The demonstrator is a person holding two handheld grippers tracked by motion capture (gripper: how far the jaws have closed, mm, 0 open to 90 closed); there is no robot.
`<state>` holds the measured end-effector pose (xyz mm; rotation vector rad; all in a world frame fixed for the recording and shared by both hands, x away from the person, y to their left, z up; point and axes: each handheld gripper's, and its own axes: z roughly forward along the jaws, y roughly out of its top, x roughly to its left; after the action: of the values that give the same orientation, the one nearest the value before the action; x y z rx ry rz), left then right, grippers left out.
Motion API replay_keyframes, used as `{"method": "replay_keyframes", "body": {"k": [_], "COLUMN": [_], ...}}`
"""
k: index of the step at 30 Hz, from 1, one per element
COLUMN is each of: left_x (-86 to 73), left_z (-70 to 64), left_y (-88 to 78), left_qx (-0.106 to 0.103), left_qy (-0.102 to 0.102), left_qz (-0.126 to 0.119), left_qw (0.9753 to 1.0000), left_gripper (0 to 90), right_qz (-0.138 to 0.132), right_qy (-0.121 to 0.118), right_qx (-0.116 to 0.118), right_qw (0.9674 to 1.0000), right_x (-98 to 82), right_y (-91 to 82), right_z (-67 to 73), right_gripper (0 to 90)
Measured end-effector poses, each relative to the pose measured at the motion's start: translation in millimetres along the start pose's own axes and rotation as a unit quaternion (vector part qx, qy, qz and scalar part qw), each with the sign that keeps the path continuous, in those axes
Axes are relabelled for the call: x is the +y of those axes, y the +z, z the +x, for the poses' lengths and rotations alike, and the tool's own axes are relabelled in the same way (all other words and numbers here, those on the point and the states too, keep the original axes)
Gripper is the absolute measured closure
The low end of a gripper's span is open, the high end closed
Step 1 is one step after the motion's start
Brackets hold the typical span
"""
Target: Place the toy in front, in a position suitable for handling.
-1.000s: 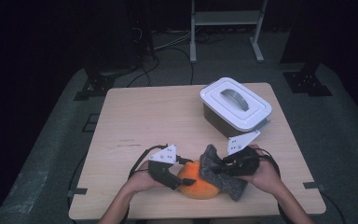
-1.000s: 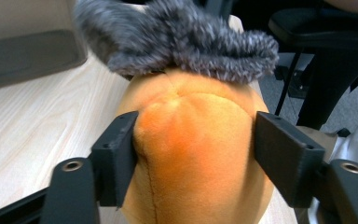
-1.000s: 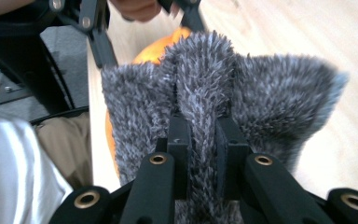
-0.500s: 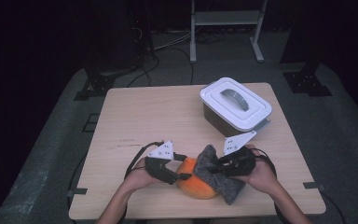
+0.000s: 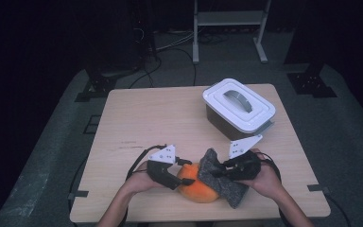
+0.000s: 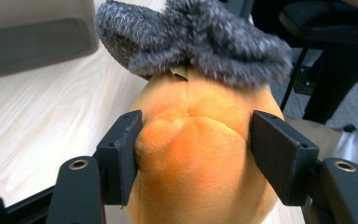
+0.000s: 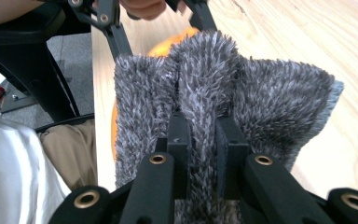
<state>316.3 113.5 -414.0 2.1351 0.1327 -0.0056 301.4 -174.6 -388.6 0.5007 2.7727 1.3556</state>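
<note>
An orange plush toy [image 5: 194, 188] lies near the table's front edge. My left gripper [image 5: 185, 176] is shut on it, and both pads [image 6: 123, 149] press into its sides in the left gripper view, where the jaws have just squeezed in a little on the plush [image 6: 196, 163]. A grey fuzzy cloth [image 5: 222, 182] drapes over the toy's right end. My right gripper [image 5: 221, 169] is shut on a fold of this cloth [image 7: 205, 93], pinched between the pads [image 7: 179, 135]. A bit of orange plush [image 7: 168, 44] peeks out behind the cloth [image 6: 191, 42].
A white lidded container [image 5: 238, 106] with a grey handle stands at the back right of the wooden table [image 5: 146, 118]. Both hands rest at the front edge. Cables trail from the grippers. Dark floor, stands and a chair base surround the table.
</note>
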Motion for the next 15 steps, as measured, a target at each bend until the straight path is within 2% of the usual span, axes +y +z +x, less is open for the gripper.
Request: {"method": "replay_keyframes", "body": {"k": [5,8,11,13,15], "left_x": [-1.9,3.9,7.4,6.5,4.8], "left_z": [1.4,-0.4,-3.6,-5.6,-5.6], "left_y": [-4.1,-2.3,3.0,6.1,5.0], "left_qx": [-0.010,-0.008,-0.014,-0.013,-0.014], "left_qy": [-0.003,-0.011,-0.013,-0.002,0.001], "left_qz": [0.003,0.007,0.007,0.013,0.013], "left_qw": [0.9999,0.9999,0.9998,0.9998,0.9998], "left_gripper": [35.5,24.7,20.0,21.8,27.8], "right_qz": [0.002,0.002,-0.001,0.002,0.004], "right_qy": [0.011,0.011,0.006,-0.001,0.000], "right_qx": [-0.001,0.002,0.009,0.013,0.014], "right_qw": [0.9999,0.9999,0.9999,0.9999,0.9999], "right_x": [-11.7,-12.5,-9.6,-7.0,-7.7], "right_y": [-3.9,-1.7,2.5,4.7,3.8], "right_z": [-2.1,-0.1,3.8,7.6,7.9], "right_gripper": [77.9,78.0,78.1,78.1,78.0]}}
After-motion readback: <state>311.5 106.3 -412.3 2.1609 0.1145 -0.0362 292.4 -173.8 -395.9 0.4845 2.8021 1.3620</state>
